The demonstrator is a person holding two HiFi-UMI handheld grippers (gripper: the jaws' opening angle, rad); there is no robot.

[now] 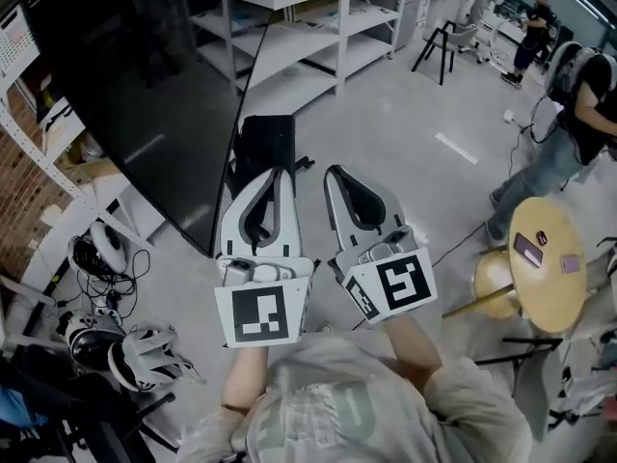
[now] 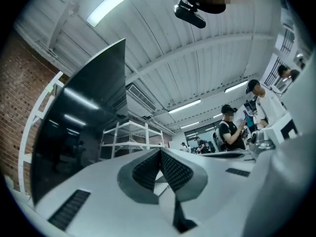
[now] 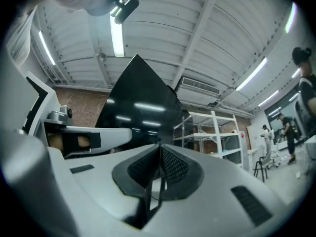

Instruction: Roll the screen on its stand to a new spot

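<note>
The big black screen (image 1: 145,85) leans across the left of the head view, and its dark stand base (image 1: 265,143) rests on the floor just beyond my grippers. Held side by side in front of me, my left gripper (image 1: 278,174) and right gripper (image 1: 334,172) are both shut with nothing in them, short of the screen's lower edge and not touching it. In the left gripper view the pads (image 2: 160,152) meet, with the screen (image 2: 84,132) at left. In the right gripper view the pads (image 3: 159,147) also meet, the screen (image 3: 138,102) behind them.
White shelving (image 1: 299,17) stands behind the screen. A round wooden table (image 1: 549,263) and a stool (image 1: 496,278) are at right, with people (image 1: 578,114) beyond. Headsets and cables (image 1: 125,355) lie on the floor at left. A black chair (image 1: 443,41) stands far back.
</note>
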